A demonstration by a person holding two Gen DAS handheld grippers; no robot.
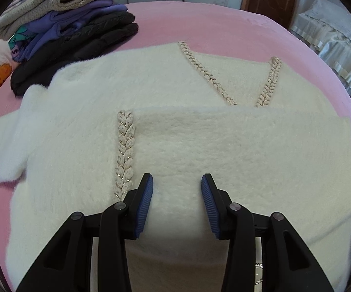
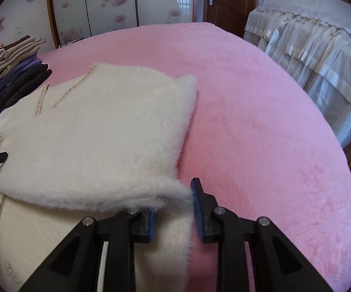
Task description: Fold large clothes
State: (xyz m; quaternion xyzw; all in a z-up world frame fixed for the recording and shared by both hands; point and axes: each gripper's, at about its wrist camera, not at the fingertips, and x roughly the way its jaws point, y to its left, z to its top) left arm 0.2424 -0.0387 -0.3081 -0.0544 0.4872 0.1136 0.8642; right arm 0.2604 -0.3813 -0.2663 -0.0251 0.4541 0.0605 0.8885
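Crowding sweater point(image 1: 175, 126): folded clothes stack point(image 1: 61, 29)

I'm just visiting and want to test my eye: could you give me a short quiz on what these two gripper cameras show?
1. True or false: the left gripper is clamped on the white cardigan.
2. What does the cardigan lie on? A) a wooden table B) a pink blanket C) a grey carpet
3. Fill in: the right gripper sits at the edge of a folded-over ____ of the cardigan.

Key
1. False: its jaws stand open above the fabric.
2. B. A pile of folded clothes also sits on it.
3. Flap; the jaws are apart, with fluff between them.
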